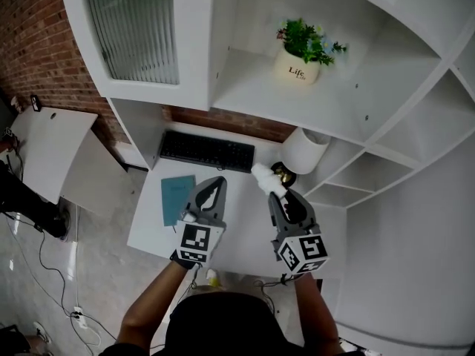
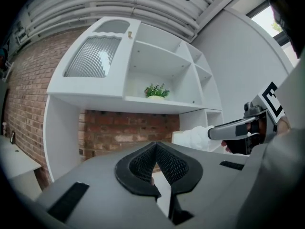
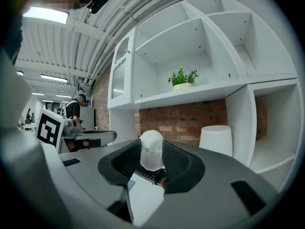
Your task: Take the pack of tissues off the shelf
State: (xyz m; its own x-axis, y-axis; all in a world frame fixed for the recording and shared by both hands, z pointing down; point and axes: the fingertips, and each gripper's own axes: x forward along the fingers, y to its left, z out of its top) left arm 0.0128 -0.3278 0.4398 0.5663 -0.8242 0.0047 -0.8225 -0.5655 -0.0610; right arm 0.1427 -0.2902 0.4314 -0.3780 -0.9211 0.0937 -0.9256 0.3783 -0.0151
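In front of the smooth white boxy shelf unit [image 1: 297, 95] and over the flat white desk [image 1: 237, 195], the right gripper [image 1: 280, 196] has its ribbed dark jaws part-closed on the soft, rounded white pack of tissues [image 3: 151, 149], which pokes out beyond their tips, while the left gripper [image 1: 215, 182] is closed and empty.

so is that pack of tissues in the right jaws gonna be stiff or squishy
Probably squishy: the pack of tissues bulges rounded above the pinching jaws of the right gripper. Likely light too: it juts past the jaws in the head view without obvious sag. Its white wrap looks smooth, so it might slip in a loose grip.
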